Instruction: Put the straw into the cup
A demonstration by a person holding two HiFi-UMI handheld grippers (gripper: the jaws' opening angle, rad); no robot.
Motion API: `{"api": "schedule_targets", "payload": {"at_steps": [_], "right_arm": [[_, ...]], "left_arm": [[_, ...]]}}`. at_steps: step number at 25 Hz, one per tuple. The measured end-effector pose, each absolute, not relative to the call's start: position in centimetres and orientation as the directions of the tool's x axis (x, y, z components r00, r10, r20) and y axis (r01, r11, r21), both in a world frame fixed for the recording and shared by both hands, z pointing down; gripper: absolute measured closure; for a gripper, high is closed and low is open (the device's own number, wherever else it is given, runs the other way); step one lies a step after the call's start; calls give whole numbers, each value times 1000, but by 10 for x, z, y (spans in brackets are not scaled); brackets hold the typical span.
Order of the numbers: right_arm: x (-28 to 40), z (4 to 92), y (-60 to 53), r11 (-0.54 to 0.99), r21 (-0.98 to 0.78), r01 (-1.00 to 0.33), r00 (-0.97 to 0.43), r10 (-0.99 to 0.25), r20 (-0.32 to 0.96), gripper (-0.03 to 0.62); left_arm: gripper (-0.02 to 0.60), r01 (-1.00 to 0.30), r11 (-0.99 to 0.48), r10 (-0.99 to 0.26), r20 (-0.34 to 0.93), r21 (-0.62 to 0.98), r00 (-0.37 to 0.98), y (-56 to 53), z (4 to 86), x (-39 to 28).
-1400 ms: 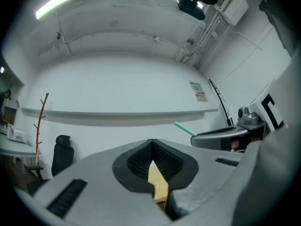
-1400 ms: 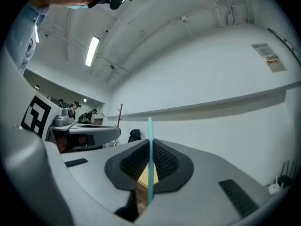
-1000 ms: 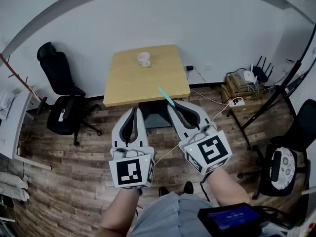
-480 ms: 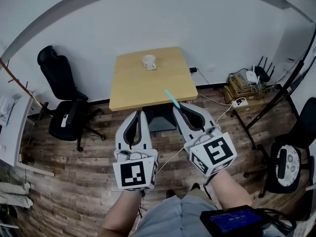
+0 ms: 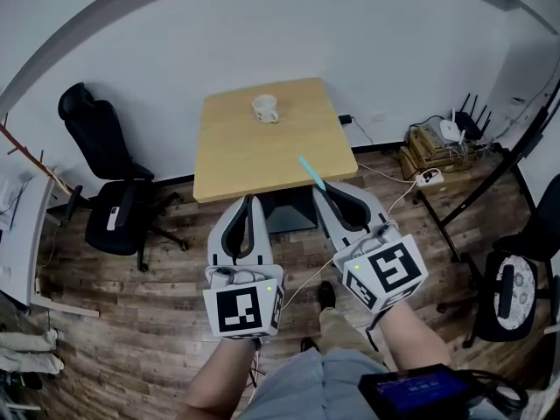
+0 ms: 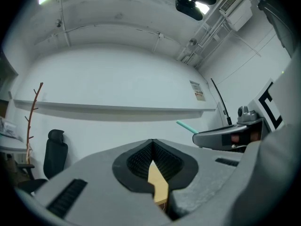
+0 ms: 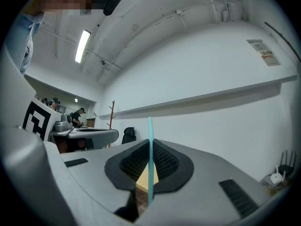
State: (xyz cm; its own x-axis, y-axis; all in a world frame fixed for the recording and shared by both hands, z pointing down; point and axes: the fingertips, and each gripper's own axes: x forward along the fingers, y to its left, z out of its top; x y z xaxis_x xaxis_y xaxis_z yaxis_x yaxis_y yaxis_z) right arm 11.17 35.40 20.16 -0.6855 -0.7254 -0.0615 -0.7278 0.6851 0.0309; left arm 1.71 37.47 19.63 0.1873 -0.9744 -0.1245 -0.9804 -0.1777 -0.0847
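Note:
A white cup stands near the far edge of a small wooden table. My right gripper is shut on a teal straw, which sticks out past the jaw tips towards the table's near right corner. In the right gripper view the straw stands upright between the pads of the right gripper. My left gripper hangs beside it over the floor, short of the table, shut with nothing in it. The left gripper view shows that gripper, the straw and the right gripper. The cup is in neither gripper view.
A black office chair stands left of the table and another chair at the right. Boxes, a router and cables lie on the wooden floor by the right wall. A white wall closes off the space behind the table.
Both grippers have moved towards the table, which now looks nearer, and a foot shows below them. The straw stays in the right gripper.

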Motion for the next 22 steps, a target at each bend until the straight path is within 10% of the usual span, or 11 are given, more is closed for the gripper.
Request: {"api": "schedule_targets", "payload": {"at_steps": [22], "right_arm": [[96,188,133,766,47,-641,-766,-635,-99,579]], "left_arm": [[583,-992,-72,-982,-168,-104,89,167,190,10]]}}
